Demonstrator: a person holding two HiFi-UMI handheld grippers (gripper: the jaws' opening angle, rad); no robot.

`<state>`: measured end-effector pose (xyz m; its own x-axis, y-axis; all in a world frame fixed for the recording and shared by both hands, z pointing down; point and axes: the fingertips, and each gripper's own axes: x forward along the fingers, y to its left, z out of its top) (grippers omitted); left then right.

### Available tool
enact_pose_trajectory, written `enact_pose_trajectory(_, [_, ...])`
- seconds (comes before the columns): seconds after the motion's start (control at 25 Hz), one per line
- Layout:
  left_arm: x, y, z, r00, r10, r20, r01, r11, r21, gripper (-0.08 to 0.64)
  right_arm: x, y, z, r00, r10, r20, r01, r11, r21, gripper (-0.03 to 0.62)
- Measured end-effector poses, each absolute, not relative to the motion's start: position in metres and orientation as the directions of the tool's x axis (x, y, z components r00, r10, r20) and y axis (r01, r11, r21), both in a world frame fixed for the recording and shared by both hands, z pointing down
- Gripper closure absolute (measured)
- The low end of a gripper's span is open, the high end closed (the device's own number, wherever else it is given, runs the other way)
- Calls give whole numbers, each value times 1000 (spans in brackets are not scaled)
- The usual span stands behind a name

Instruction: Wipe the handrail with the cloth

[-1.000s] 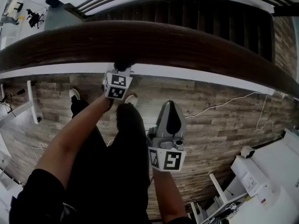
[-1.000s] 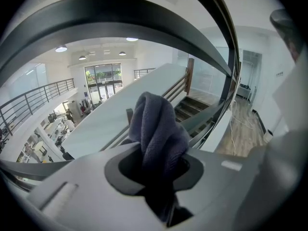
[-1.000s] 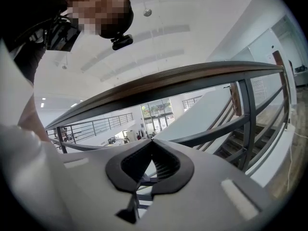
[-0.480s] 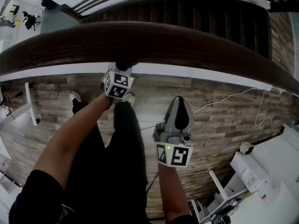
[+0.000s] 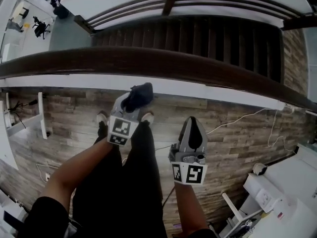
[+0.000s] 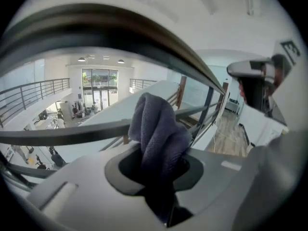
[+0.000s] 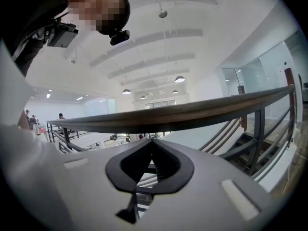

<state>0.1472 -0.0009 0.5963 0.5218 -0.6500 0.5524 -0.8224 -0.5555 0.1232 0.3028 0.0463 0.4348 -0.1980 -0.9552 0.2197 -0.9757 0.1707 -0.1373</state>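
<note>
The dark brown wooden handrail (image 5: 163, 63) runs across the head view from left to right. My left gripper (image 5: 132, 100) is on the near side of it, a little apart from the rail, shut on a bunched dark grey cloth (image 5: 139, 95). In the left gripper view the cloth (image 6: 155, 126) sticks up out of the left gripper (image 6: 160, 152), with the handrail (image 6: 120, 29) arching above it. My right gripper (image 5: 192, 122) hangs lower and to the right, shut and empty. Its tips (image 7: 151, 139) meet just below the handrail (image 7: 202, 112).
Beyond the rail a dark staircase (image 5: 198, 33) drops away. Below me are the person's legs and shoes (image 5: 143, 148) on a wood-plank floor (image 5: 237, 138). A white cable (image 5: 233, 114) lies on the floor. White furniture (image 5: 282, 192) stands at the lower right.
My left gripper has drawn back from under the handrail toward the person, and the cloth now shows at its tip. The right gripper has shifted slightly right. The rail sits higher in view.
</note>
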Motion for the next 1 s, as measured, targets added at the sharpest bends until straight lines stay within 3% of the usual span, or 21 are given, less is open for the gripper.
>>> enact_pose_trajectory(0.16, [81, 32, 533, 486, -718, 499, -868, -462, 182, 485, 255, 56, 409, -259, -939, 226, -961, 228, -156, 591])
enact_pose_trajectory(0.44, [-34, 23, 425, 363, -893, 267, -931, -342, 125, 484, 155, 36, 349, -431, -899, 80, -902, 426, -73, 591])
enact_pose_trajectory(0.72, [-107, 31, 388, 171, -973, 153, -974, -143, 174, 485, 102, 16, 321, -517, -855, 36, -856, 516, -25, 591])
enact_pose_trajectory(1.0, [-136, 39, 374, 121, -987, 102, -975, -99, 200, 485, 74, 9, 307, -539, -843, 9, -842, 538, -49, 592])
